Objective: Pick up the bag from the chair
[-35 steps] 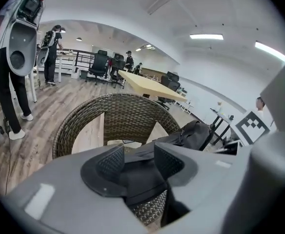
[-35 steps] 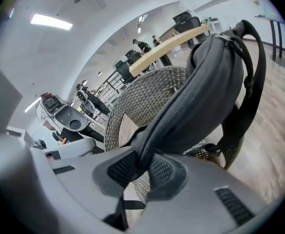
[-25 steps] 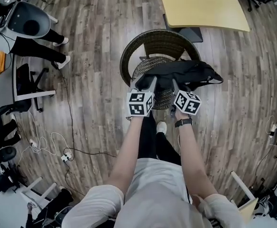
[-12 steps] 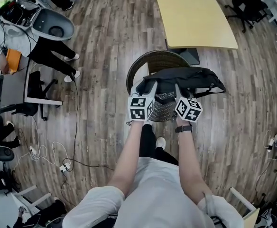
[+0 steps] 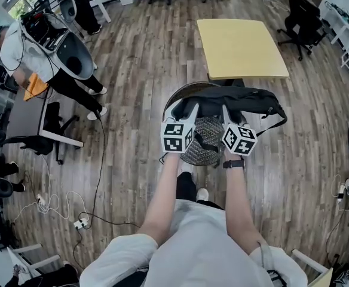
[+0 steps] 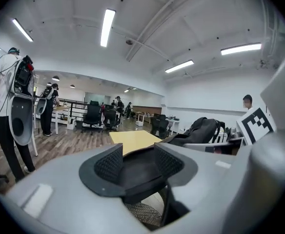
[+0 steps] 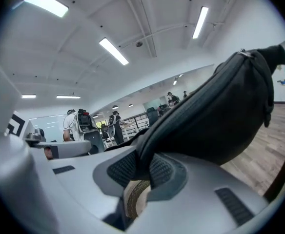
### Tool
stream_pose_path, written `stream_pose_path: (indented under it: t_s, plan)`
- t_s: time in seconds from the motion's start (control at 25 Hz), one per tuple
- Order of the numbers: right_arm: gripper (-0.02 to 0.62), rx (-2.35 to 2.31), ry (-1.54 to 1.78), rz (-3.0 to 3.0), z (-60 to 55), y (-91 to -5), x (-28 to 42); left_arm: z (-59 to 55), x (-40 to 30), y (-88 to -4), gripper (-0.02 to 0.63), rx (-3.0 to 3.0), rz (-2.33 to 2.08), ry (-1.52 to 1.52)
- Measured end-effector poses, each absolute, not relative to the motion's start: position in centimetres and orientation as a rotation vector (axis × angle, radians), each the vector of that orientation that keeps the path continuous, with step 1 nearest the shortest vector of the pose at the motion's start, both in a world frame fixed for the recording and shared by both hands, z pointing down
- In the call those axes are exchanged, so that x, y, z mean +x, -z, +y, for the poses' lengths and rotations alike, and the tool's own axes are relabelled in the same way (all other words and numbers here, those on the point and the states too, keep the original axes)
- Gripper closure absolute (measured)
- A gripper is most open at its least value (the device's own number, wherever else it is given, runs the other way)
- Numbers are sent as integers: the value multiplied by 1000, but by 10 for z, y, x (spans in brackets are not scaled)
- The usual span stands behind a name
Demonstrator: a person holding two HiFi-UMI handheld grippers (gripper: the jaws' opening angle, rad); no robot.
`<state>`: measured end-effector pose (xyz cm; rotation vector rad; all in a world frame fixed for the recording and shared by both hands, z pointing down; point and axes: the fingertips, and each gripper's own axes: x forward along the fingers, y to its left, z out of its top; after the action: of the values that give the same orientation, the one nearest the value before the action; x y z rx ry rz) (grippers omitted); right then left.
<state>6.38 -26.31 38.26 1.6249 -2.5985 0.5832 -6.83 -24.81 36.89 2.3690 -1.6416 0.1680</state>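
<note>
A black bag hangs stretched between my two grippers, lifted above the round wicker chair, whose seat shows beneath it. My left gripper is shut on the bag's left end; black fabric fills the gap between its pads. My right gripper is shut on a fold nearer the bag's middle. In the right gripper view the bag's bulk rises up and to the right from the jaws, with wicker showing below. The bag's body also shows in the left gripper view.
A yellow square table stands just beyond the chair. A person wearing equipment stands at the far left beside a desk and office chair. Cables lie on the wooden floor at left. Black office chairs stand at upper right.
The bag has risen off the chair seat with both grippers shut on it, and the wicker seat now shows under it. The view takes in more of the room.
</note>
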Motion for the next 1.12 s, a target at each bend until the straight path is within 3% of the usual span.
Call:
stream_pose_path:
  t_s: [0.6, 1.12]
  plan:
    - [541, 1661, -47, -2706, -220, -240, 64, -207, -73, -241, 419, 2537, -1772, -22]
    - [543, 1670, 23, -2711, -205, -219, 57, -191, -67, -221, 420, 2571, -1828, 16]
